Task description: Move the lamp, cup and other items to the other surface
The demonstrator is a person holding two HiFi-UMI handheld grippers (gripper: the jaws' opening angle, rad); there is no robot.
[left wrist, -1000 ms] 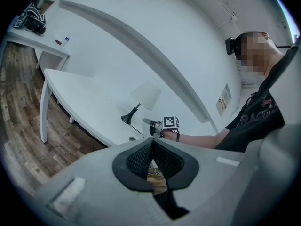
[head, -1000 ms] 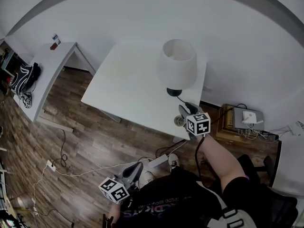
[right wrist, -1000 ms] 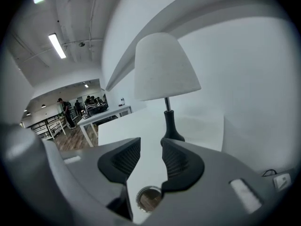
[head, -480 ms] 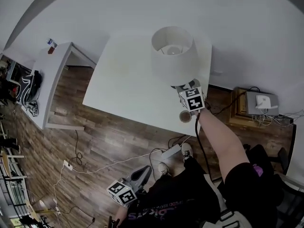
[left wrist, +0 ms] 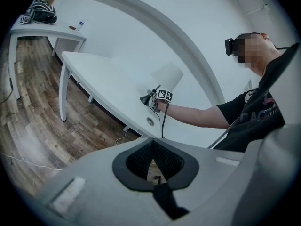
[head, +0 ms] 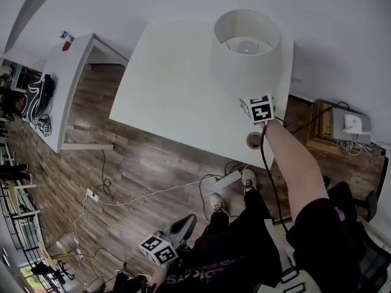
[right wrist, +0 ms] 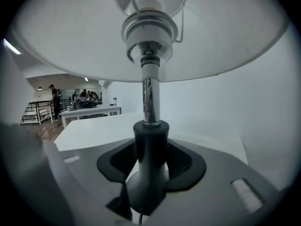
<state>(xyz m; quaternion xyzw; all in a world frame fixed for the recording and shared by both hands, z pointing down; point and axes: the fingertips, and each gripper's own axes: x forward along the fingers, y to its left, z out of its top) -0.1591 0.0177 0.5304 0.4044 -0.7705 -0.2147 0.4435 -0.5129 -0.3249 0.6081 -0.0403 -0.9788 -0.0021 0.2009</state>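
1. Your right tool (right wrist: 150,149) holds the lamp (head: 247,47). In the right gripper view the lamp's dark neck stands between the two pads, and both pads press on it. The jaws have just been closing on that neck.
2. The lamp stands upright in the tool. Its shiny stem rises out of the dark neck into the white shade overhead.
3. In the head view the shade covers the front of your right tool, and only the marker cube shows below the shade's rim.
4. The lamp is over the near right corner of the big white table (head: 171,90). The foot is small and dark in the left gripper view, so you cannot be sure whether it rests on the table or hangs just clear of it.
5. The cup (head: 253,141) stands on the same table at its front edge. It is just beside your right wrist and apart from the lamp.
6. Your left tool (left wrist: 153,145) hangs low at your left side over the wooden floor (head: 122,182), well apart from the table. Its jaws meet at the tips, with nothing between them.
7. A second, narrower table (head: 67,84) stands to the left of the big one. A dark bag (head: 40,96) lies on it.
8. A power strip (head: 226,180) lies on the floor near your feet, just off the big table's front edge.
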